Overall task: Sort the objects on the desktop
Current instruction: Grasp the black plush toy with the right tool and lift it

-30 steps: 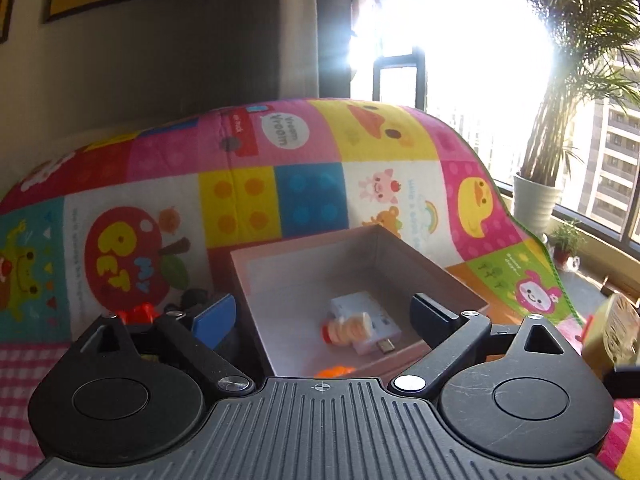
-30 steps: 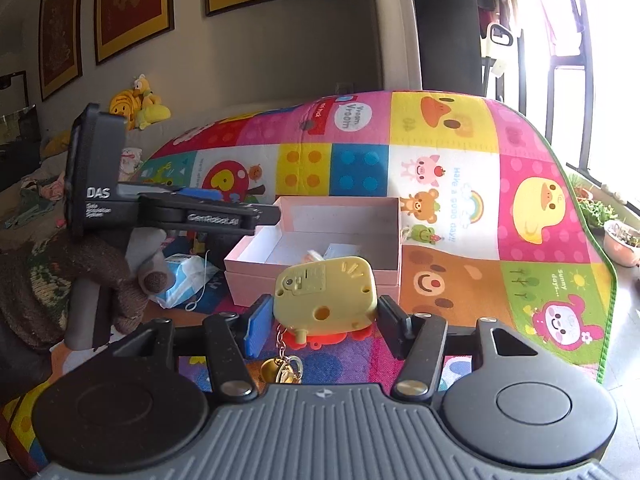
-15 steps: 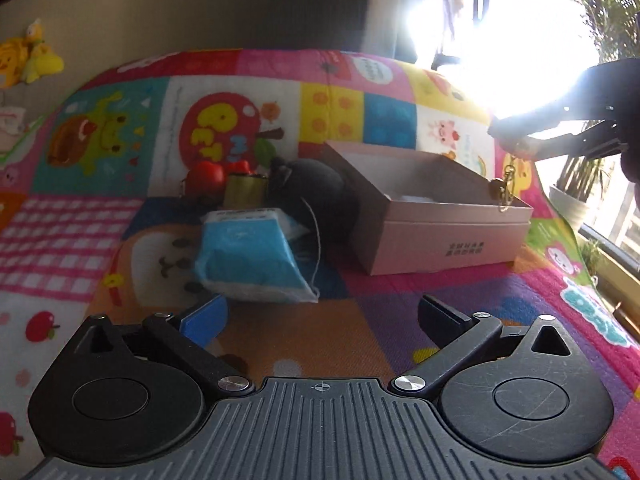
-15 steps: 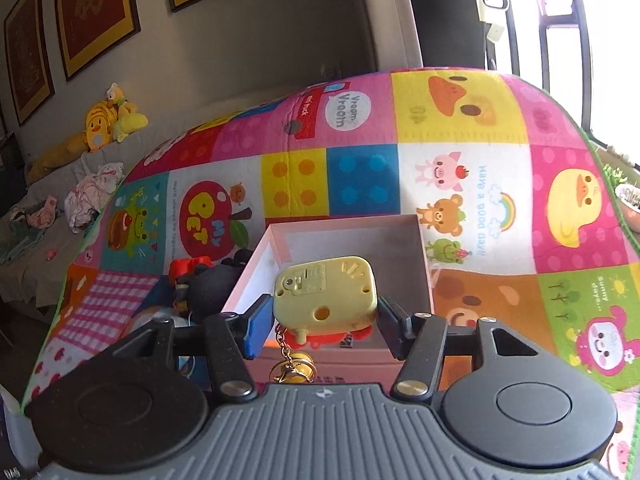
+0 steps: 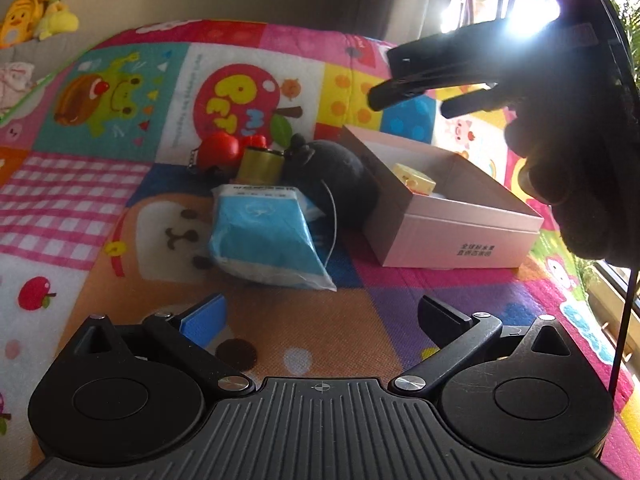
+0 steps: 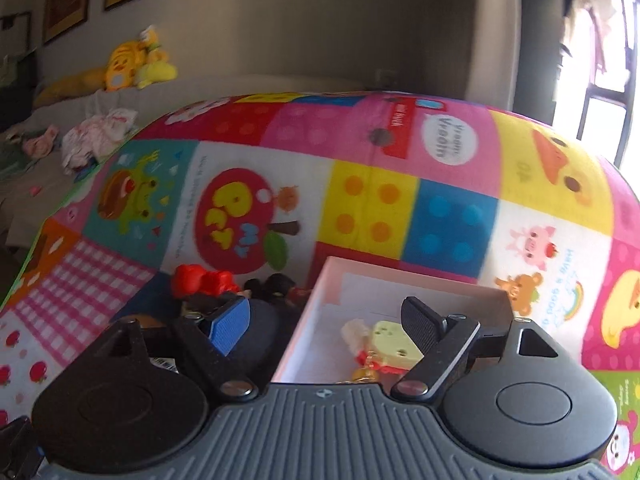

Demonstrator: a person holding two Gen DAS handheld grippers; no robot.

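Observation:
A pink open box (image 5: pixel 456 236) sits on the colourful play mat, and the yellow cheese keychain (image 5: pixel 414 178) lies inside it. In the right wrist view the keychain (image 6: pixel 394 344) rests in the box (image 6: pixel 316 320) below my open, empty right gripper (image 6: pixel 326 320). That right gripper (image 5: pixel 404 96) hovers above the box in the left wrist view. My left gripper (image 5: pixel 320 316) is open and empty, low over the mat, just short of a blue tissue pack (image 5: pixel 264 236). Behind the pack lie a black pouch (image 5: pixel 340 184), a gold cylinder (image 5: pixel 260 166) and a red toy (image 5: pixel 218 152).
The play mat (image 5: pixel 100 208) covers the whole work surface. Plush toys (image 6: pixel 136 66) and clothes (image 6: pixel 100 136) lie on a sofa behind it. A window and a potted plant are at the right.
My right gripper opened and dropped the yellow keychain into the box. My left gripper moved back and lower, now facing the tissue pack.

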